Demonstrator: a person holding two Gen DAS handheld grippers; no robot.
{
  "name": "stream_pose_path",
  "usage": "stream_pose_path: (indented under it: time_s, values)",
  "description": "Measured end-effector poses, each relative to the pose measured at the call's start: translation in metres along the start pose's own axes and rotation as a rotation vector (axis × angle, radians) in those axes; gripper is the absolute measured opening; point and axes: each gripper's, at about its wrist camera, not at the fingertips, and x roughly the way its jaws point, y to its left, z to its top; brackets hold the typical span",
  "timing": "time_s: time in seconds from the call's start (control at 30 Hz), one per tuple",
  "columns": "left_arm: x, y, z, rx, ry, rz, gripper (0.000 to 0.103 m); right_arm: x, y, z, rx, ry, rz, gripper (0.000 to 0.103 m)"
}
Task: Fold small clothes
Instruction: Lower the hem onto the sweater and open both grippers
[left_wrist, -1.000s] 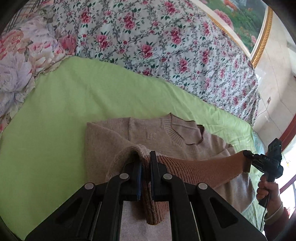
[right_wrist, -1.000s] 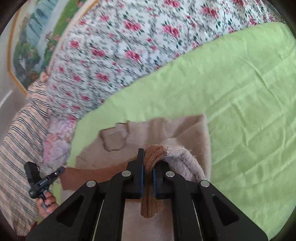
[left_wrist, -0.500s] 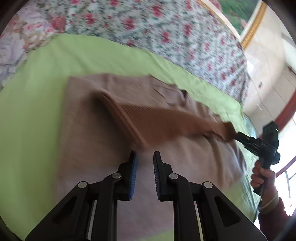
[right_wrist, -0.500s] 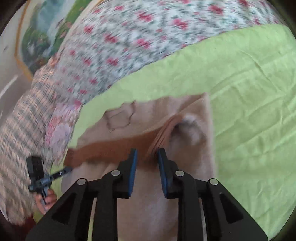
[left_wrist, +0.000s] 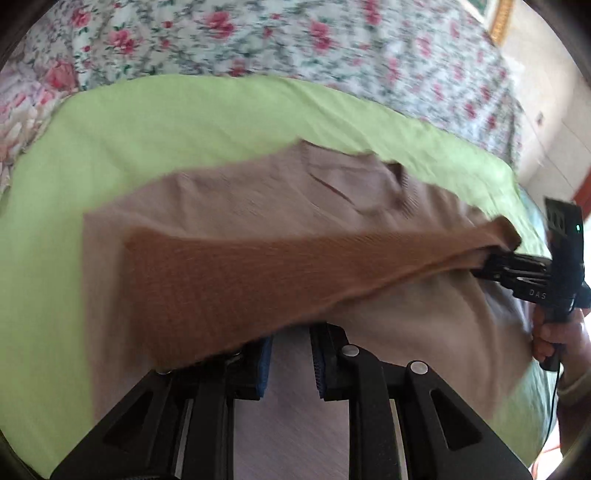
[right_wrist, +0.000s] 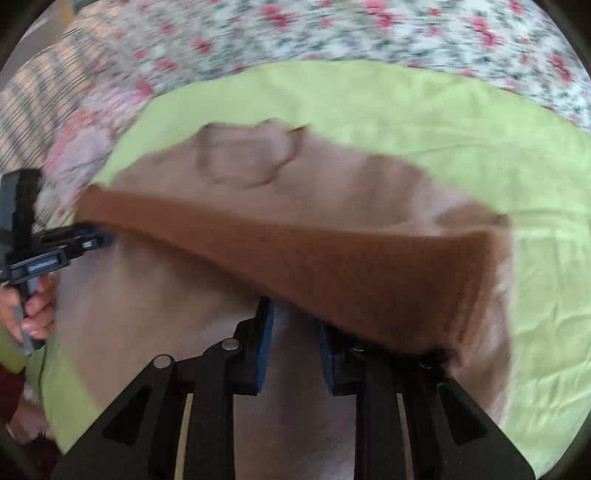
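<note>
Two empty, parted sets of jaws: your left gripper (left_wrist: 291, 354) and right gripper (right_wrist: 295, 332) flank the sweater's (left_wrist: 258, 199) ribbed hem (left_wrist: 295, 266) lengthwise.

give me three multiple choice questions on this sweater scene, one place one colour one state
1. The sweater lies on: A a green sheet; B a wooden table; C a striped rug.
2. The ribbed band stretched across it is: A blue; B darker brown; C white.
3. The left hand-held gripper is: A shut on the collar; B shut on a sock; C open.
Answers: 1 A, green cloth surrounds it; 2 B, it contrasts with the beige body; 3 C, a gap shows between its jaws.
</note>
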Motion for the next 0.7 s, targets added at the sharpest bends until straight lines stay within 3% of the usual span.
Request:
stream_pose_path:
  time_s: [0.13, 0.27, 0.37, 0.6, 0.7]
  values:
    - [-0.001, 0.04, 0.024, -0.112, -0.038, 0.051, 0.02, -0.013, -0.048, 0.012, 0.226, -0.104, -0.015, 0.025]
    - [-0.024, 0.062, 0.012, -0.218, -0.081, 0.035, 0.02, -0.033, -0.052, -0.004, 0.278, -0.134, 0.008, 0.025]
    - [-0.05, 0.054, -0.016, -0.232, -0.107, 0.042, 0.023, -0.049, -0.04, -0.028, 0.276, -0.133, 0.036, 0.025]
    - [-0.108, 0.01, -0.11, -0.307, -0.126, -0.053, 0.031, -0.082, -0.007, -0.094, 0.301, -0.147, 0.135, 0.026]
    - [-0.128, -0.007, -0.148, -0.33, -0.123, -0.062, 0.036, -0.099, 0.009, -0.12, 0.307, -0.171, 0.169, 0.033]
